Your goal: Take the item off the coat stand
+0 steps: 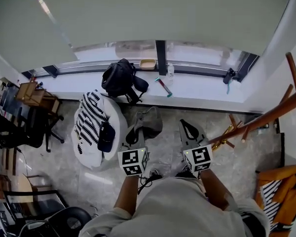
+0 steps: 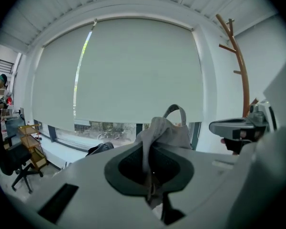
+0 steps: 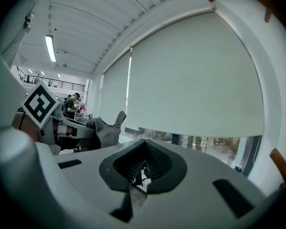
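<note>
A grey cloth bag (image 1: 149,121) with a strap hangs from my left gripper (image 1: 136,132), which is shut on its fabric. In the left gripper view the bag (image 2: 166,131) bunches up between the jaws, and its strap loops above them. The brown wooden coat stand (image 1: 267,116) leans across the right side, well clear of the bag. My right gripper (image 1: 189,128) is level with the left one, between the bag and the stand. Its jaws are shut with nothing in them (image 3: 142,169). The right gripper view shows the bag (image 3: 107,129) off to the left.
A round white table (image 1: 114,113) at the left carries a striped cloth (image 1: 91,115) and a dark item (image 1: 107,136). A black backpack (image 1: 119,78) lies on the window ledge. An office chair (image 1: 24,128) stands far left, an orange chair (image 1: 282,191) at the lower right.
</note>
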A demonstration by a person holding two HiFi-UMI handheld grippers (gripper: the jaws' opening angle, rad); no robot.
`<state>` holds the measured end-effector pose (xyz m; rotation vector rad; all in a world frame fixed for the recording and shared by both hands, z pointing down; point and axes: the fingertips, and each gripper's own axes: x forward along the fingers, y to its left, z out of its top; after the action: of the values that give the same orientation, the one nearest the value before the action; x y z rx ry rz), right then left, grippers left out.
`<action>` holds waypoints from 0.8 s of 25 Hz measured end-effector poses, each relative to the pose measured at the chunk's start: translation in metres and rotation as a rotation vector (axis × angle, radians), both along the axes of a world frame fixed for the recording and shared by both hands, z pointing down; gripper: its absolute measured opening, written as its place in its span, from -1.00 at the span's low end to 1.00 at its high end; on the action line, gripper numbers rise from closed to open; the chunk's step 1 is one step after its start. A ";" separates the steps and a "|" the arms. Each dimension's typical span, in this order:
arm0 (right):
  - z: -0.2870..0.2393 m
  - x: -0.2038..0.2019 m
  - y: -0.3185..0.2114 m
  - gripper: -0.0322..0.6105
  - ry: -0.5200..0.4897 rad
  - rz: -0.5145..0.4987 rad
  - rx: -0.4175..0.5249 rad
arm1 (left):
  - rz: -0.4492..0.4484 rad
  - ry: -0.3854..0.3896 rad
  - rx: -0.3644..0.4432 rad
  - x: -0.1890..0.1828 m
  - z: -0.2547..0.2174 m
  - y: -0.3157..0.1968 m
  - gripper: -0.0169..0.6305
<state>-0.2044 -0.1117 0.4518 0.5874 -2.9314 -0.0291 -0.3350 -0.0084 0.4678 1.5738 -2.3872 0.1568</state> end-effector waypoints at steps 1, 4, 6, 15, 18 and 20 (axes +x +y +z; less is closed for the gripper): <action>-0.005 0.002 0.000 -0.88 -0.007 0.009 0.012 | -0.002 0.004 0.007 0.000 -0.003 0.002 -0.87; -0.014 0.007 -0.001 -0.88 -0.022 0.036 0.036 | 0.005 -0.007 0.025 0.002 -0.013 0.003 -0.87; -0.015 0.010 0.000 -0.88 -0.019 0.039 0.042 | 0.018 -0.017 0.027 0.004 -0.016 0.001 -0.87; -0.021 0.013 0.005 -0.89 -0.017 0.034 0.058 | 0.088 -0.012 0.046 0.022 -0.024 -0.012 -0.87; -0.020 0.009 0.008 -0.89 -0.012 0.032 0.058 | 0.102 -0.010 0.036 0.022 -0.022 -0.011 -0.87; -0.019 0.007 0.010 -0.88 -0.011 0.025 0.052 | 0.098 -0.011 0.032 0.021 -0.021 -0.010 -0.87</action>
<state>-0.1971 -0.1012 0.4326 0.6338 -2.9414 -0.1000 -0.3142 -0.0182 0.4463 1.7095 -2.3331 0.1486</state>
